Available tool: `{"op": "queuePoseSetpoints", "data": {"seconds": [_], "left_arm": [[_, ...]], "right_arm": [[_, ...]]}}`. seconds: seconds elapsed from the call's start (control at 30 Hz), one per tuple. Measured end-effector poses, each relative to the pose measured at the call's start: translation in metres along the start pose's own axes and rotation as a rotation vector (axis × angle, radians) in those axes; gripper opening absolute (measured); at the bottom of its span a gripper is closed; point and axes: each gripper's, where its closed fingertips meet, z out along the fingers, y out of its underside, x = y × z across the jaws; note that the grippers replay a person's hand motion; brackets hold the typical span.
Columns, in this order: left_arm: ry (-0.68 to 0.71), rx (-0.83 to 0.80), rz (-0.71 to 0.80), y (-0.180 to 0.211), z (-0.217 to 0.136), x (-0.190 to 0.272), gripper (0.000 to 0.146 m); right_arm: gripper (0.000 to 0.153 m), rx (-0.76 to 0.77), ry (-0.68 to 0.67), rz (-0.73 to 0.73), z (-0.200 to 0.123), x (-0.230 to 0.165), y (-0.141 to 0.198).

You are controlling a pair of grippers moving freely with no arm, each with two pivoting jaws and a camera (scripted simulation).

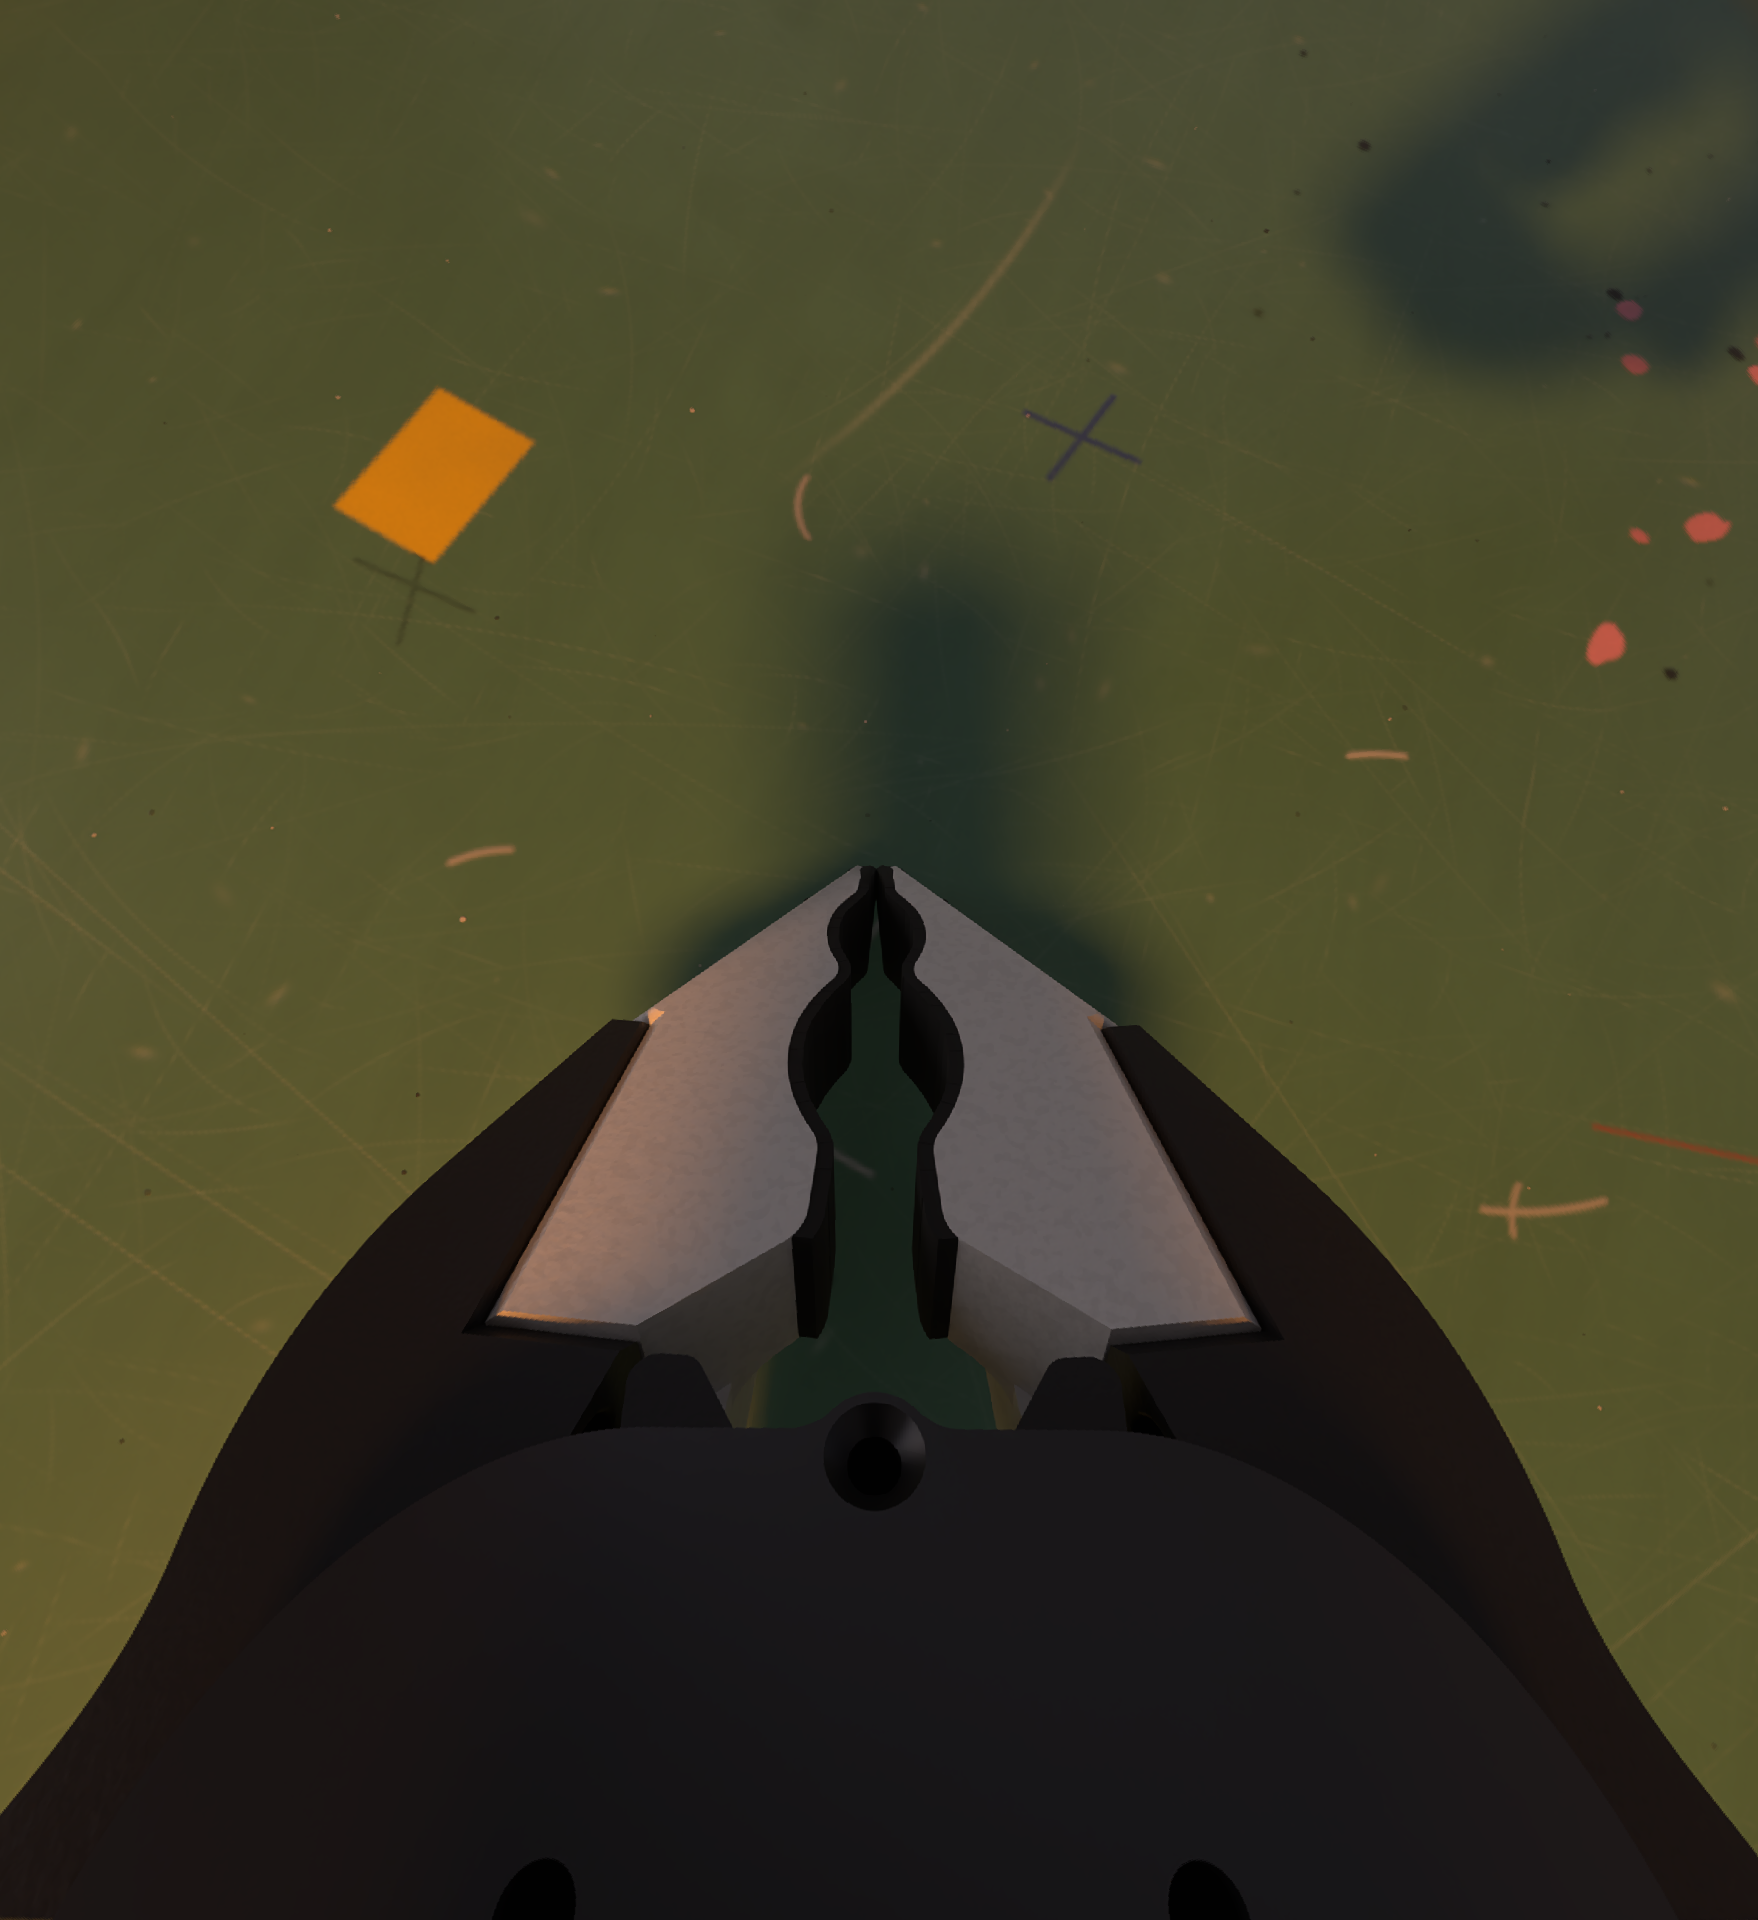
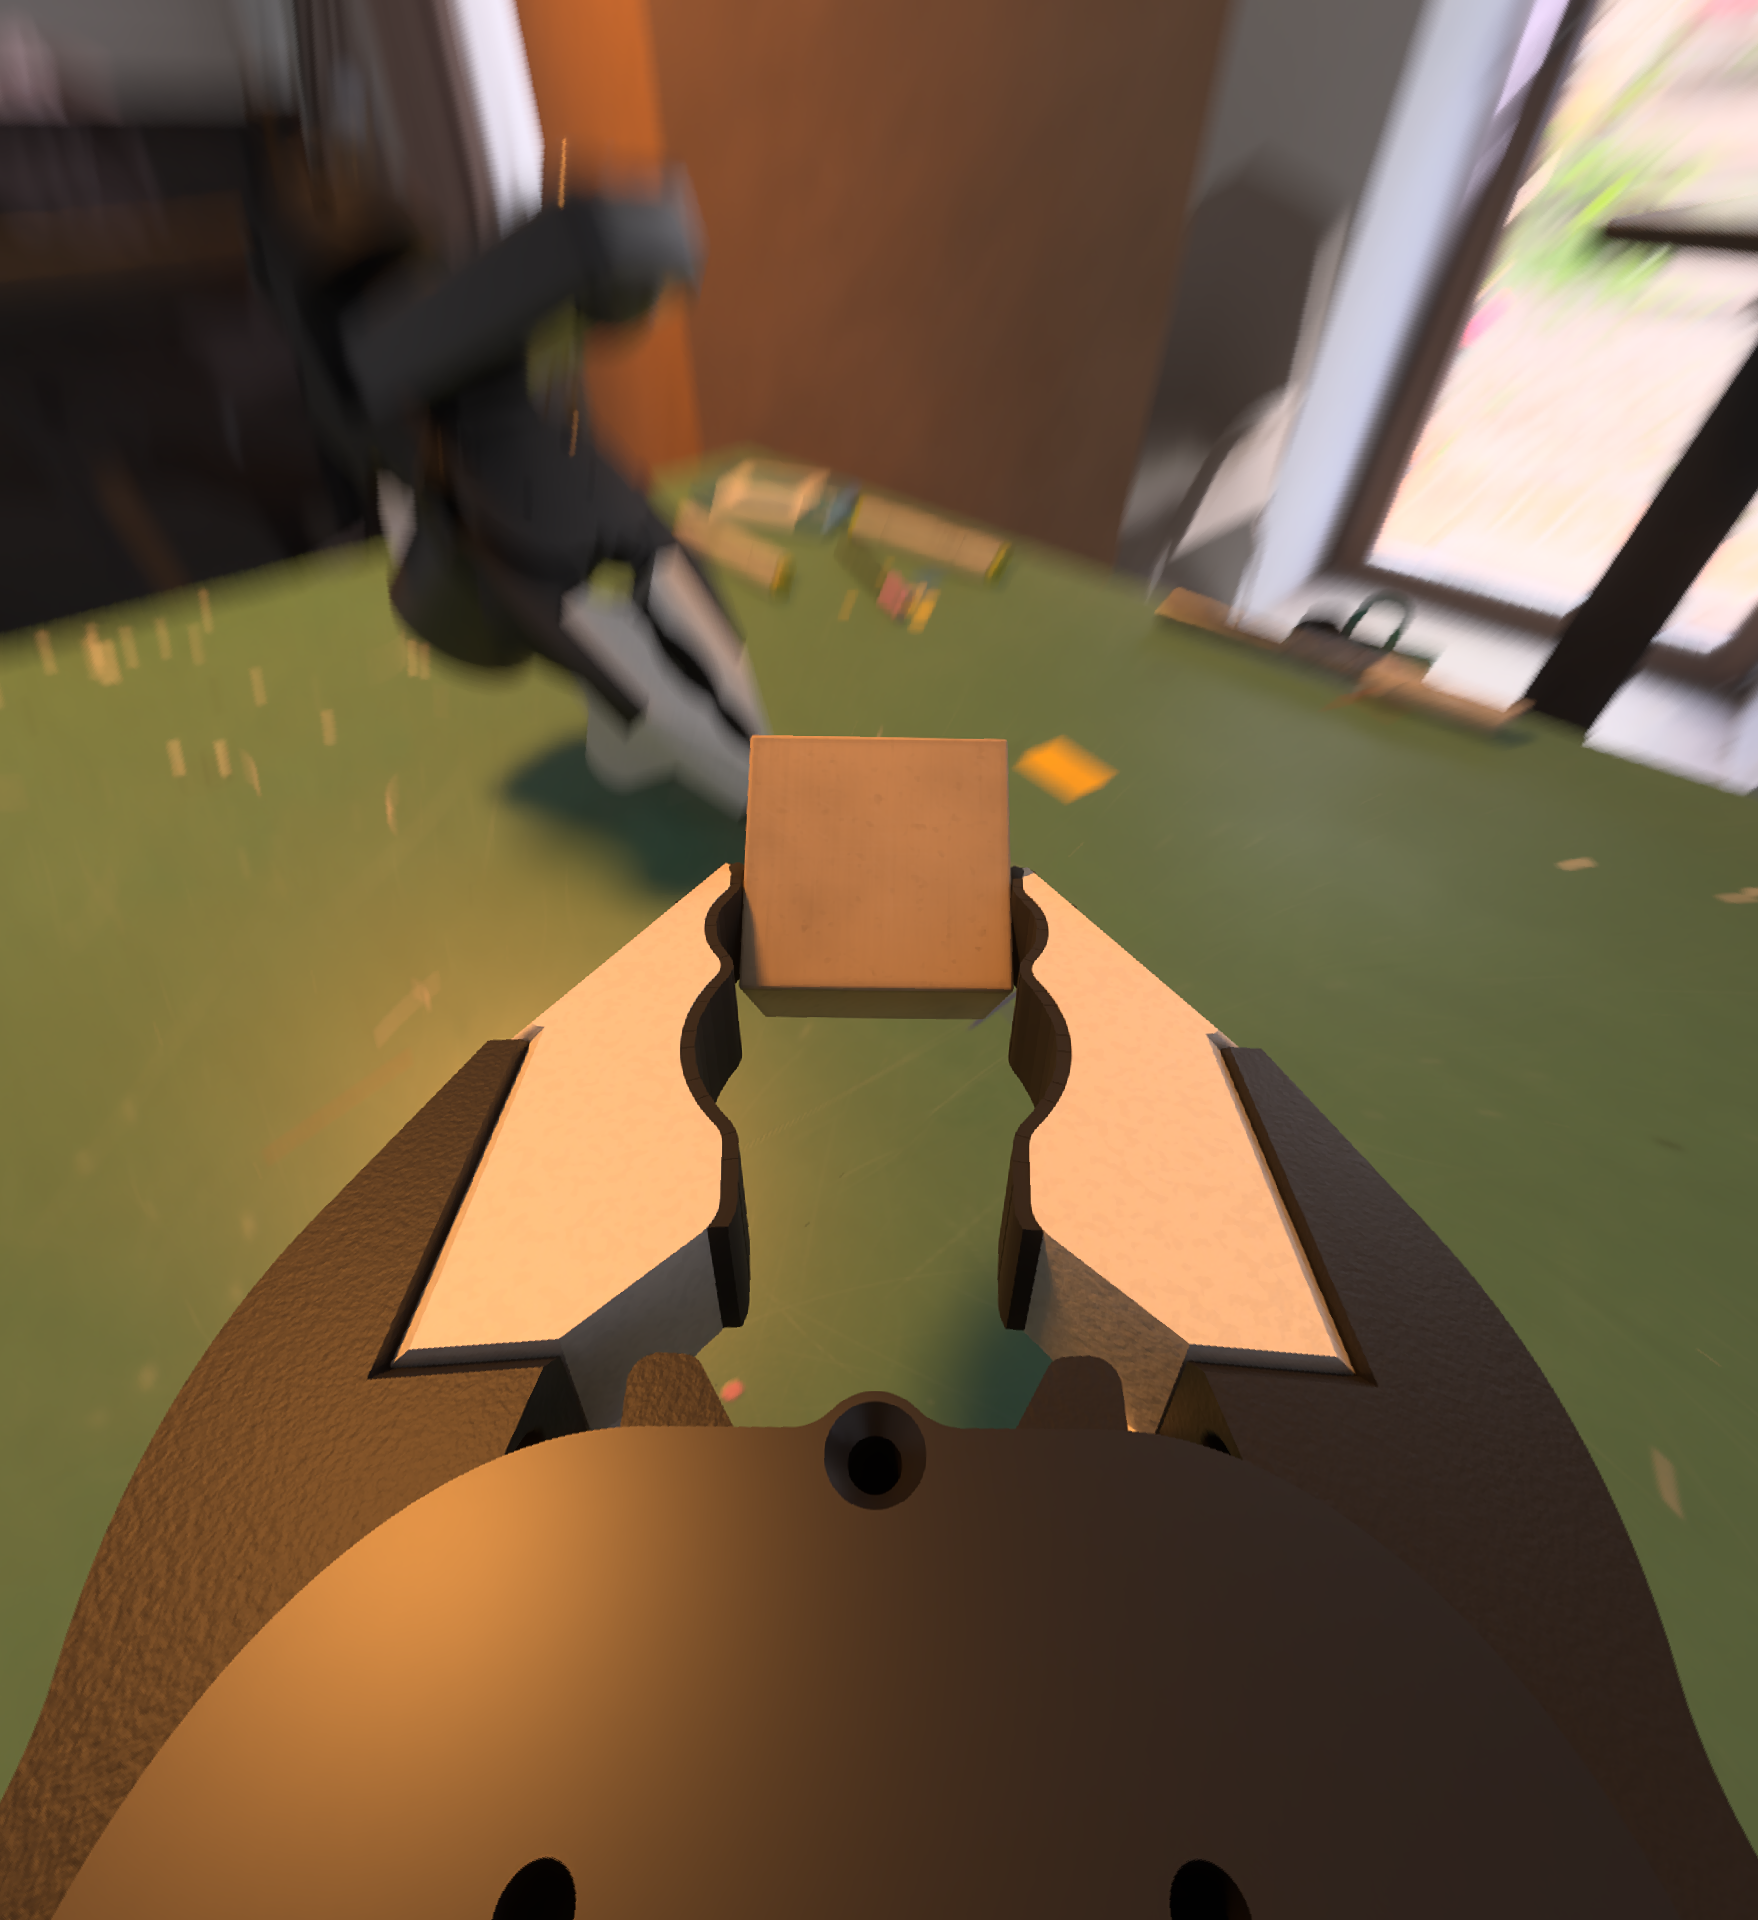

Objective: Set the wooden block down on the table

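Jaws of the right gripper (image 2: pixel 876 914) pinch the wooden block (image 2: pixel 877 862) near its tips, above the green table (image 2: pixel 1374 1039), block not visibly touching it. Left gripper (image 1: pixel 876 873) points down at the table (image 1: pixel 231 935), its 2 fingers pressed together, holding nothing. Orange patch (image 1: pixel 434 475) lies ahead-left. Far clutter (image 2: pixel 854 530) is too blurred to identify.

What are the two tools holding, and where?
The right tool pinches the tan wooden cube by its two opposite sides at its fingertips. The left tool holds nothing.
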Motion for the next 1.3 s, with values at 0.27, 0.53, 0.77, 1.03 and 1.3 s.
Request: {"op": "queuePoseSetpoints", "data": {"seconds": [0.27, 0.53, 0.77, 1.03, 1.3], "left_arm": [[0.04, 0.014, -0.013, 0.0, 0.0, 0.003, 0.001], [0.051, 0.018, -0.025, 0.0, 0.0, 0.003, 0.001], [0.055, 0.022, -0.017, 0.0, 0.0, 0.003, 0.002], [0.062, 0.016, 0.028, 0.0, 0.0, 0.006, 0.005], [-0.061, 0.315, 0.157, -0.048, -0.041, 0.021, 0.058]], "right_arm": [[0.05, 0.474, 0.585, 0.184, -0.223, 0.105, -0.03], [0.05, -0.094, 0.738, 0.401, -0.291, 0.105, 0.074], [0.05, -0.327, 0.745, 0.469, -0.28, 0.109, 0.126], [0.062, -0.413, 0.845, 0.463, -0.282, 0.122, 0.151], [0.141, 0.096, 0.919, 0.034, -0.294, 0.119, 0.042]]}}
